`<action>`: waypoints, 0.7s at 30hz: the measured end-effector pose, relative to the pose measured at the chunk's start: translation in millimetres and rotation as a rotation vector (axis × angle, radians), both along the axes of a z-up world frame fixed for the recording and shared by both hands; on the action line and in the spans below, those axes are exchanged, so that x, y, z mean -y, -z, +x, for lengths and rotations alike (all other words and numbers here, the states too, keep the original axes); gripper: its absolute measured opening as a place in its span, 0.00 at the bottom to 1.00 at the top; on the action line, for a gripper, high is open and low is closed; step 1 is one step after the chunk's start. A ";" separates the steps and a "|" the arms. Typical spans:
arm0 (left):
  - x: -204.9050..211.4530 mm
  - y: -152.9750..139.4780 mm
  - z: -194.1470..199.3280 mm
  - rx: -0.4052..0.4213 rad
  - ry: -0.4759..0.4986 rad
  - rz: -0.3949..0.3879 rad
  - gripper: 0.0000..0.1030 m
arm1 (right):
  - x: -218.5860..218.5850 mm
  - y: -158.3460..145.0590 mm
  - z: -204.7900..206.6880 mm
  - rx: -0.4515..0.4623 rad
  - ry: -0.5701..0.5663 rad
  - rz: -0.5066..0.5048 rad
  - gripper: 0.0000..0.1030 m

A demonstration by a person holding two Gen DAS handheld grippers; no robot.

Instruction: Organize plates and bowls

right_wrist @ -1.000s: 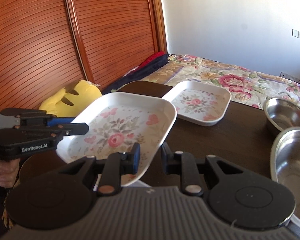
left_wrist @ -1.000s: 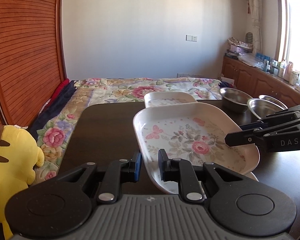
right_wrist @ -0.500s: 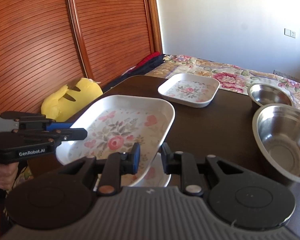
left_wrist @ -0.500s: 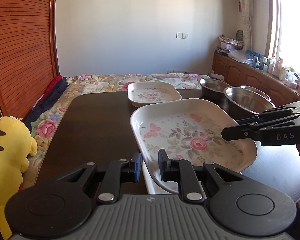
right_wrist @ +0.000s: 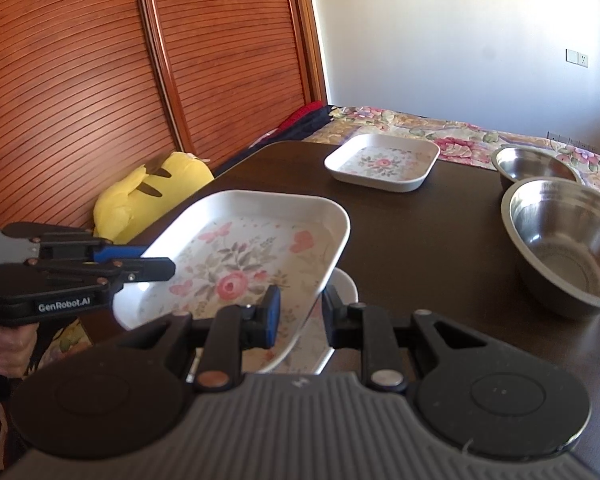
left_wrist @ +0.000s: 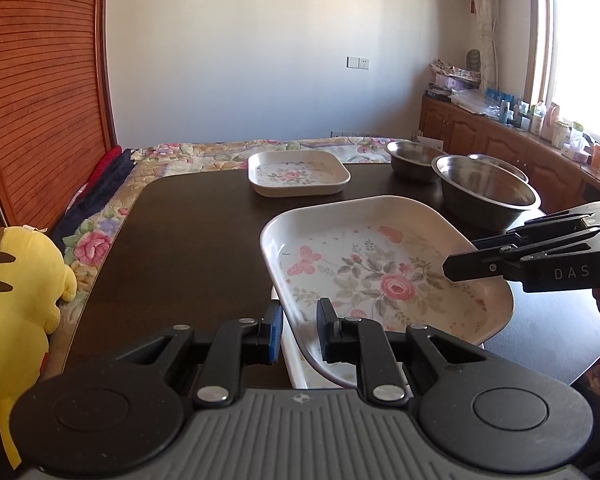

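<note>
Plush toy: a yellow plush (left_wrist: 18,300) sits off the left edge of the dark surface (left_wrist: 188,236), clear of the work.
Left claw: the left claw (left_wrist: 298,334) is clamped on the near-left rim of the large floral tray (left_wrist: 380,276); its fingers stand a narrow gap apart with the rim between them.
Large floral tray: held in the air between both claws, tilted a little, directly above another white dish (right_wrist: 340,300) that lies on the surface under it.
Small floral tray: the small floral tray (left_wrist: 298,172) rests alone at the far side of the surface, well apart from the held one.
Steel bowls: three steel bowls sit to the right, the large steel bowl (right_wrist: 568,248) nearest the held tray, the small steel bowl (right_wrist: 536,168) behind it; the third is barely in view.
Right claw: the right claw (right_wrist: 298,312) grips the opposite rim of the same tray, closed on it in the same narrow way.
Risk, slipping: both grips are thin rim pinches, so uneven lowering or one claw letting go first could likely tip the tray and let it slide out.
Risk, misalignment: if the tray comes down skewed over the dish below, it may perch on a rim and rock instead of nesting.
Risk, collision: a drift to the right could knock the large steel bowl.
</note>
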State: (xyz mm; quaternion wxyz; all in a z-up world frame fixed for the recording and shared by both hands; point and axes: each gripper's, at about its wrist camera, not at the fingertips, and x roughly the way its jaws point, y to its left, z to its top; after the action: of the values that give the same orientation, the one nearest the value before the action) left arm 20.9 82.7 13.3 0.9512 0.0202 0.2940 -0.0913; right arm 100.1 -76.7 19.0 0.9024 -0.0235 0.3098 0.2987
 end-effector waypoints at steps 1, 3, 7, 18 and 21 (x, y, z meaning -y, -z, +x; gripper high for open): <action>0.1 1.0 0.3 -0.003 0.000 0.000 0.18 | -0.1 0.9 -0.7 -0.001 0.000 -0.003 0.24; 0.1 3.8 1.6 -0.010 0.000 -0.003 0.18 | 0.2 3.7 -1.9 -0.003 0.000 -0.008 0.24; 0.2 10.5 2.5 -0.024 -0.001 -0.005 0.18 | -0.2 8.9 -6.4 -0.006 0.005 -0.019 0.24; 4.5 18.6 6.2 -0.036 0.007 0.015 0.18 | -0.3 14.8 -9.1 -0.020 0.013 -0.042 0.24; 5.3 20.8 6.4 -0.041 0.011 0.019 0.18 | 0.2 15.8 -9.7 -0.021 0.016 -0.043 0.24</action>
State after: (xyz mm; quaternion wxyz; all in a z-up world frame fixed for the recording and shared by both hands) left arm 27.3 77.4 -7.4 0.9442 0.0288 0.3143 -0.0941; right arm 90.4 -76.9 3.3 0.9008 -0.0374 0.3258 0.2848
